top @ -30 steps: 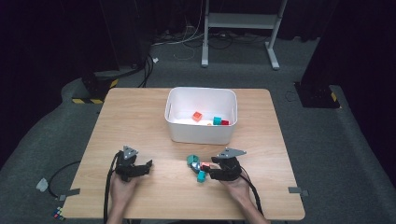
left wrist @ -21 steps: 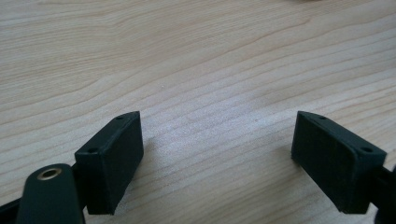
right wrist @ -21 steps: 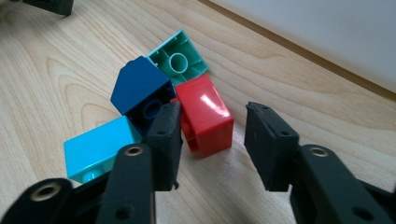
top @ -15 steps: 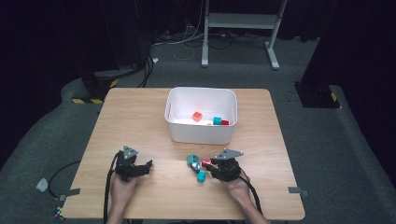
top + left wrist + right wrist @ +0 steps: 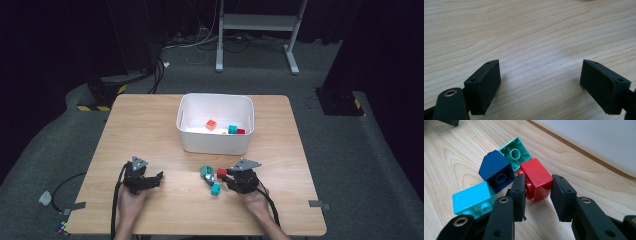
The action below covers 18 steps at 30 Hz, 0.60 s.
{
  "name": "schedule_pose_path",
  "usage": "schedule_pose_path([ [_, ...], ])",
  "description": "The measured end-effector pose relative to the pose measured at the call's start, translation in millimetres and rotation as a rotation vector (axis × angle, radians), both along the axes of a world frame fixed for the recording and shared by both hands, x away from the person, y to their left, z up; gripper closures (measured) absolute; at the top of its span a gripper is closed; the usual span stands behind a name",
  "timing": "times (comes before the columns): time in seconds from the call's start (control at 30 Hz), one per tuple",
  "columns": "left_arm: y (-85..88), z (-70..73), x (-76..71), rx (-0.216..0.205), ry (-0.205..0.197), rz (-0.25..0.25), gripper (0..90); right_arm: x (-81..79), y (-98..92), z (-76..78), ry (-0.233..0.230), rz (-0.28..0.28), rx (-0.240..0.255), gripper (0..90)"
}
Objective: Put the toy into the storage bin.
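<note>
My right gripper [image 5: 539, 180] has just been closing its jaws, and its pads now press both sides of a red brick [image 5: 535, 172] that lies on the table. In the high view the right gripper [image 5: 223, 176] is at the front middle, with the red brick [image 5: 222, 173] at its tip. Touching the red brick are a dark blue brick [image 5: 496, 170], a green brick [image 5: 515, 151] lying on its side, and a cyan brick [image 5: 471, 198]. My left gripper [image 5: 540, 65] stands open over bare wood, at the front left [image 5: 159, 177].
A white bin [image 5: 215, 142] stands just beyond the bricks, with an orange, a teal and a red brick inside. Its wall [image 5: 594, 140] rises close behind the red brick. The wooden table [image 5: 150, 130] has bare room on the left and right.
The right gripper's jaws have narrowed onto the red brick. Both hands have stayed where they were, and the loose bricks have not shifted.
</note>
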<state>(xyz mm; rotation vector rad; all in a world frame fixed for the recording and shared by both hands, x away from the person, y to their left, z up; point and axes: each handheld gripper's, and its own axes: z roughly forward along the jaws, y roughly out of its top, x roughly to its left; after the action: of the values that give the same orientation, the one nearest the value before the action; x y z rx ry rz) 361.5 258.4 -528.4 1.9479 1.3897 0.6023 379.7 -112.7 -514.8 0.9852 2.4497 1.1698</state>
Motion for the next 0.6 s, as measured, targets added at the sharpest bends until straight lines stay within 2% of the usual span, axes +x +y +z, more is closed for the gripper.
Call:
schedule_pose_path([
  [0.33,0.0,0.0,0.0,0.000,0.000,0.000,16.9,-0.9,-6.9,11.8,-0.023,-0.007,0.016,65.1],
  [0.6,0.0,0.0,0.0,0.000,0.000,0.000,16.9,-1.5,-13.1,26.9,-0.040,-0.017,0.032,65.1],
])
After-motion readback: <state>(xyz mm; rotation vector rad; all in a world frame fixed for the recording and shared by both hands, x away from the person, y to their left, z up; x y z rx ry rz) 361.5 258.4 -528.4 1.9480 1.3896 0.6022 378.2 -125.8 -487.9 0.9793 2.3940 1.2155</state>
